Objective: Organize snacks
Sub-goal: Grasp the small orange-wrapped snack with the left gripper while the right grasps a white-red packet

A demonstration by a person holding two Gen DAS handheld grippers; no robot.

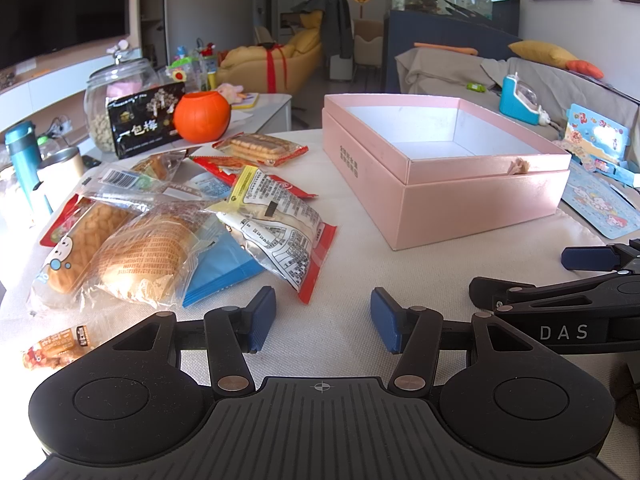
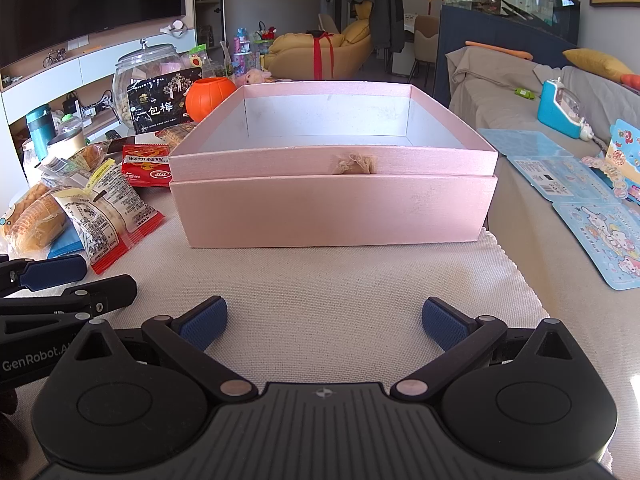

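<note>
Left gripper (image 1: pixel 323 319): my jaws apart, holding nothing, over the cloth (image 1: pixel 360 264).
Right gripper (image 2: pixel 323 325): my jaws wide apart, facing the box (image 2: pixel 332 212).
Snacks (image 1: pixel 168 220): piled left of the box.

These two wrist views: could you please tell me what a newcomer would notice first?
The open, empty pink box sits mid-table, straight ahead of the open right hand-held gripper. Left of it lies a heap of wrapped snacks, ahead and left of the open left hand-held gripper.

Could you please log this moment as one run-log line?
left gripper open, empty | right gripper open, empty | pink box empty | snack pile left of box
</note>
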